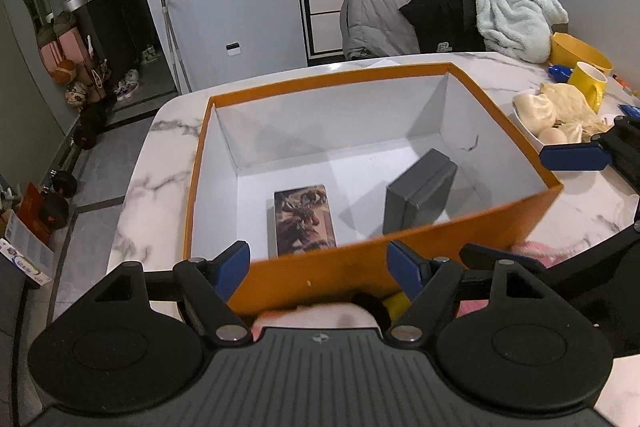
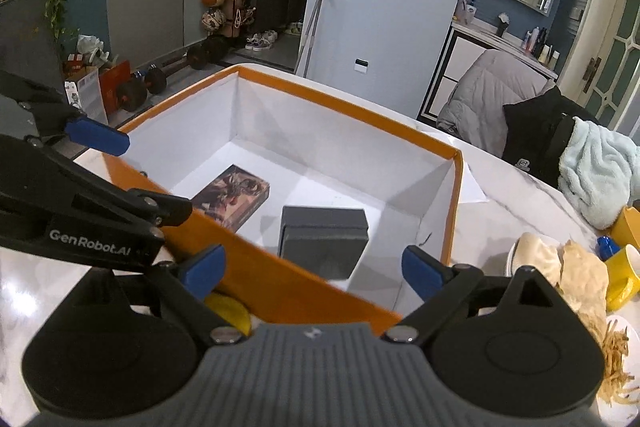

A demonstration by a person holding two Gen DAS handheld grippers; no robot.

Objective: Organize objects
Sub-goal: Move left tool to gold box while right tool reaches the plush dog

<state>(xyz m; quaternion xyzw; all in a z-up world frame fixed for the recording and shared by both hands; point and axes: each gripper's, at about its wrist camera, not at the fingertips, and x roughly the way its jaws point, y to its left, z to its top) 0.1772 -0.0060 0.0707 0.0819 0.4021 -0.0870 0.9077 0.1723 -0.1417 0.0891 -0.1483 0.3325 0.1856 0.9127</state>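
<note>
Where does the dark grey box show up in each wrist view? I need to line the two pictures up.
Left wrist view: the dark grey box stands inside the orange box, right of centre, near its front wall.
Right wrist view: the dark grey box sits at centre, just behind the orange box's near wall.
Shared landmark: the illustrated flat box lies on the floor of the orange box, left of the grey one in both views.
</note>
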